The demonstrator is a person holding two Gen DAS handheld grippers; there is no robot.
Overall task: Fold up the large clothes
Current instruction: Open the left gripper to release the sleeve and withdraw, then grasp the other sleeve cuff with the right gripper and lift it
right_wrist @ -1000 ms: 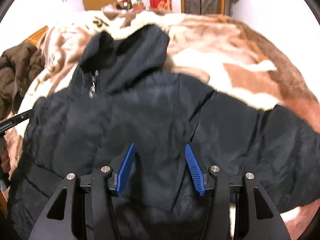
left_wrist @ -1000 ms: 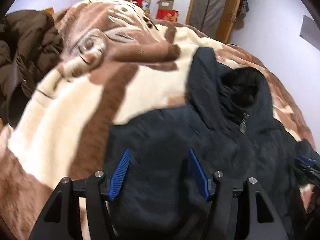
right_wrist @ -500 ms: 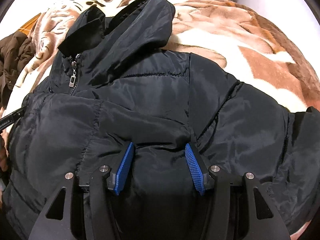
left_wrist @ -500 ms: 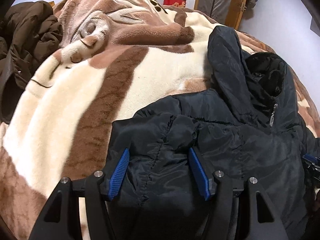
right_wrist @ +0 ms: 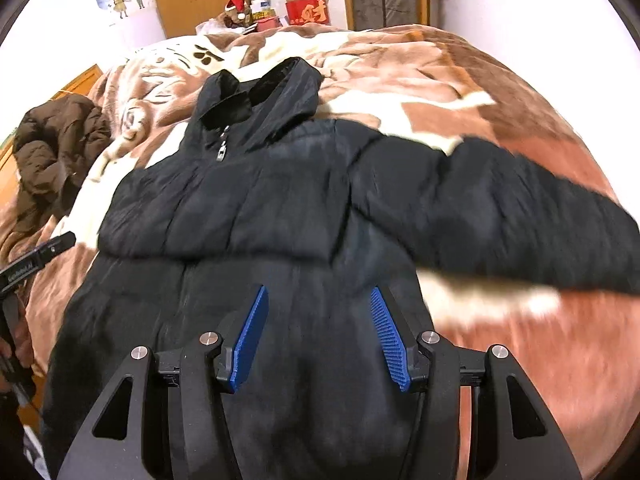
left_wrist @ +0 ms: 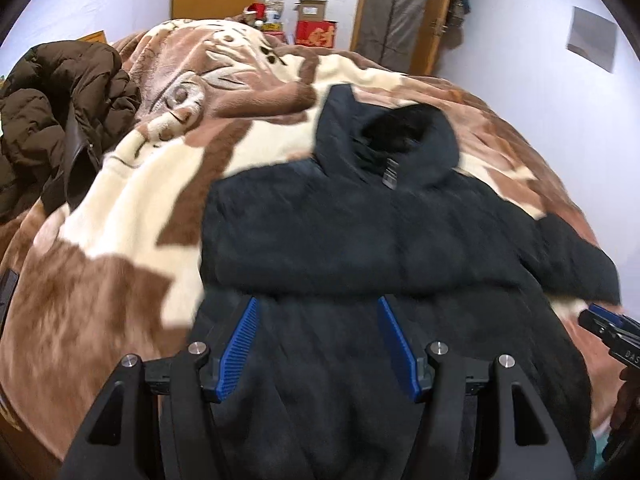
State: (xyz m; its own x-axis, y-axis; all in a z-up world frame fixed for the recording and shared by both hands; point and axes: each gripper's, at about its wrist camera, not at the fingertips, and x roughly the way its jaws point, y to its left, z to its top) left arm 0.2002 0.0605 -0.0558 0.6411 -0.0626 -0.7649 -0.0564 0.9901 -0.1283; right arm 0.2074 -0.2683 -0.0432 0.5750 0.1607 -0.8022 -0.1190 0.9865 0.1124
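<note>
A black hooded puffer jacket (left_wrist: 340,232) lies front up on a brown and cream blanket (left_wrist: 120,240), hood (left_wrist: 400,136) pointing away. My left gripper (left_wrist: 318,308) hovers open over the jacket's lower left front, with only fabric beneath its blue pads. In the right wrist view the same jacket (right_wrist: 280,208) shows its right sleeve (right_wrist: 520,216) stretched out sideways. My right gripper (right_wrist: 318,292) stands open over the lower right front. Each gripper shows at the edge of the other's view: the right gripper (left_wrist: 608,328) and the left gripper (right_wrist: 40,256).
A dark brown puffer jacket (left_wrist: 60,112) is heaped at the bed's left edge. The blanket (right_wrist: 520,340) covers the whole bed. Behind it are red boxes (right_wrist: 308,10), wooden doors and a white wall.
Both grippers have drawn back and up from the jacket's shoulders, so the whole jacket now shows. Their jaws stand about as wide as before.
</note>
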